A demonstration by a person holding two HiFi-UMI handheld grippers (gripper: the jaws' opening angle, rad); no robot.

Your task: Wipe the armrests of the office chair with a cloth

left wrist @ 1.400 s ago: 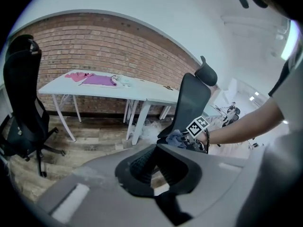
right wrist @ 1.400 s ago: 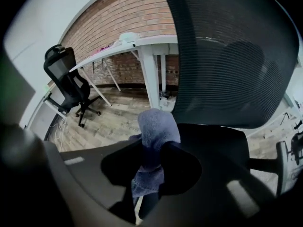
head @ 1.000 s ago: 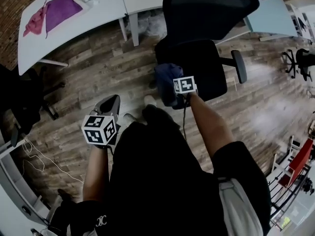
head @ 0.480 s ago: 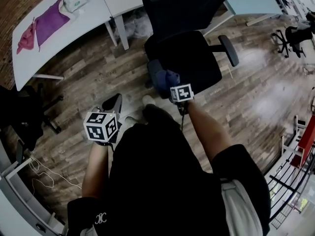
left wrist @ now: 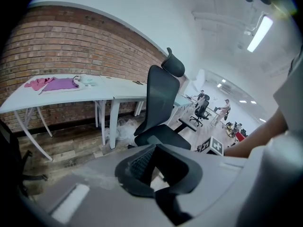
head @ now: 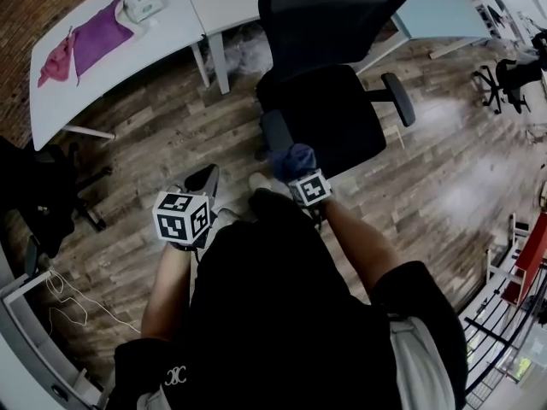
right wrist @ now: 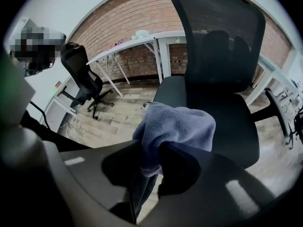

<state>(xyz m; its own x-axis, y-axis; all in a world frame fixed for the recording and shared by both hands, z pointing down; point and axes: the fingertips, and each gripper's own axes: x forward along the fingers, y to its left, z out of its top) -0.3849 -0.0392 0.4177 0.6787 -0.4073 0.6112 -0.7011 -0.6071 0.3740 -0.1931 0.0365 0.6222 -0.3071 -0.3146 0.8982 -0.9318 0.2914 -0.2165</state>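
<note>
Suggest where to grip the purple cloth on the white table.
Likely pinch the purple cloth at its hem nearest the table front edge, coming from above: it lies spread flat, so only a hem gives the jaws a bite.

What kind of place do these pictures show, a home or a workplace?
Most likely an open-plan office. A black office chair stands on wood flooring beside long white desks along a brick wall, and another swivel chair stands farther back.
</note>
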